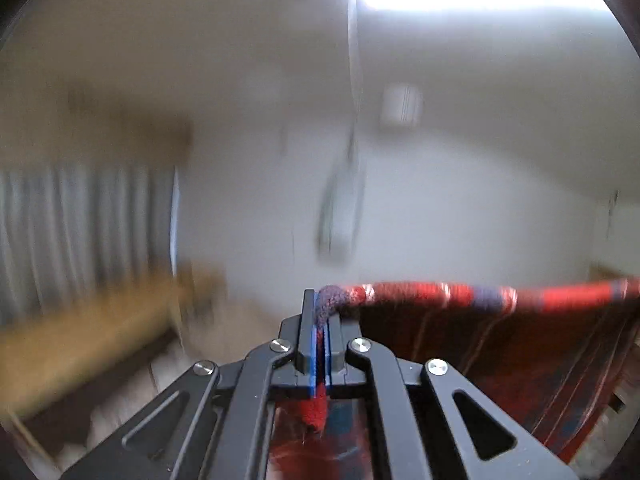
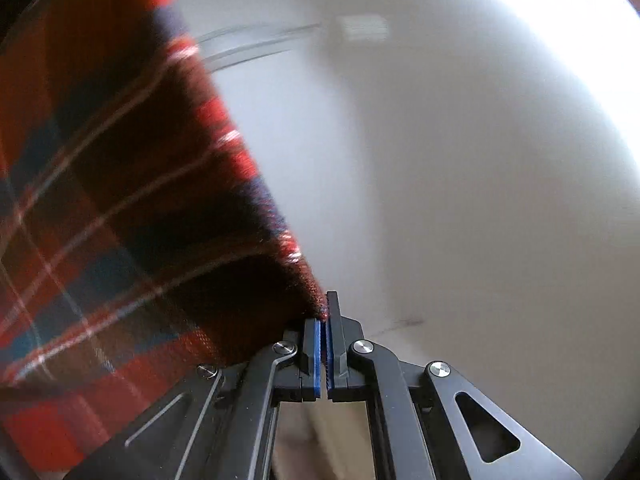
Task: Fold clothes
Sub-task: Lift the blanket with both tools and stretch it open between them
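A: Where is the cloth (image 1: 480,344) right now?

B: Up in the air, stretched between both grippers. From the left wrist its top edge runs off to the right like a taut line, and the rest hangs below it.

A: And the left gripper (image 1: 321,320), has it got hold of it?

B: Yes, clenched on one corner. The red plaid is pinched between the blue pads (image 1: 314,344), with a bunched bit poking out at the tips and a tail showing behind them.

A: The right gripper (image 2: 323,328)?

B: Also clamped tight, on the cloth's (image 2: 120,200) other corner. The fabric meets the tips just at the left finger and spreads away up and to the left. How deep the corner sits between the pads I can't quite tell; both views are blurred.

A: Why hold it like that?

B: My guess is to let the weight pull the cloth flat, so the edges line up before it's laid down and folded. Gripping two corners of one edge keeps it square.

A: What's behind it?

B: A pale wall (image 1: 460,208), a curtain (image 1: 80,232) at the left.
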`<state>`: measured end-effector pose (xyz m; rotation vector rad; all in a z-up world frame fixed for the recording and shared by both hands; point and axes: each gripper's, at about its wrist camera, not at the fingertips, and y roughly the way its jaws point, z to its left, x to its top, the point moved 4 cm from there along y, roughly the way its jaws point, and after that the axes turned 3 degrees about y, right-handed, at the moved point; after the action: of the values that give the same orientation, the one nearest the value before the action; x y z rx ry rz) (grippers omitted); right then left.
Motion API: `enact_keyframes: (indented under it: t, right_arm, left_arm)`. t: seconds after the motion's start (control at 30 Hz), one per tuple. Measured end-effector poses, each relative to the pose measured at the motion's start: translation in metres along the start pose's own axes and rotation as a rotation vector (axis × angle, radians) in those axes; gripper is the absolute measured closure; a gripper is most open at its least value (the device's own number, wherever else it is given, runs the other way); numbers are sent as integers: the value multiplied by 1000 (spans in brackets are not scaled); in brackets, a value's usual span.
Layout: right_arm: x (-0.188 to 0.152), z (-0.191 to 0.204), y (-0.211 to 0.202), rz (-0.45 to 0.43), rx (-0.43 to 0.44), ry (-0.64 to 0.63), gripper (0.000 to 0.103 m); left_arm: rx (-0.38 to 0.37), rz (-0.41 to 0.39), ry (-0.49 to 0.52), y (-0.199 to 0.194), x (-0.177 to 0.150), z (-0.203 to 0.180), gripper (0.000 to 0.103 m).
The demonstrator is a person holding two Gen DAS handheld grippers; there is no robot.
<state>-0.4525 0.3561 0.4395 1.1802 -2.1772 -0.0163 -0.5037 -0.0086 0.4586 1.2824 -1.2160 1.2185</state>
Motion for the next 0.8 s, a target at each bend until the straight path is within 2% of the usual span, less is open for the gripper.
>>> enact_keyframes:
  t: [0.07,0.13,0.23,0.3,0.43,0.5,0.57,0.67,0.8]
  right_arm:
    - [34,-79,3,-44,-114,96,102]
    - [55,-148,-1,-86,-199,178,102]
    - [49,-206,-26,-154,-243,241,102]
    - [28,-217,-49,-196,-229,246,102]
    - [-39,-204,-100,-249,-148,223,102]
    - [-87,-190,-136,-250,-71,232,102]
    - [-137,-174,-171,-219,26,267,102]
    - [-217,-135,-228,-137,208,308,102]
    - [-303,-74,-295,-1,431,290,102]
  left_arm:
    - [-6,-102,7,-35,57,5,100]
    - [-16,-172,15,-63,86,12,100]
    - [-40,-236,58,-102,92,16,100]
    - [-64,-258,88,-129,74,21,100]
    - [-150,-251,120,-177,17,30,100]
    - [-256,-171,139,-208,-28,34,100]
    - [-316,-107,155,-232,-73,39,100]
    - [-381,77,148,-261,-164,51,100]
    - [-411,320,135,-290,-280,61,100]
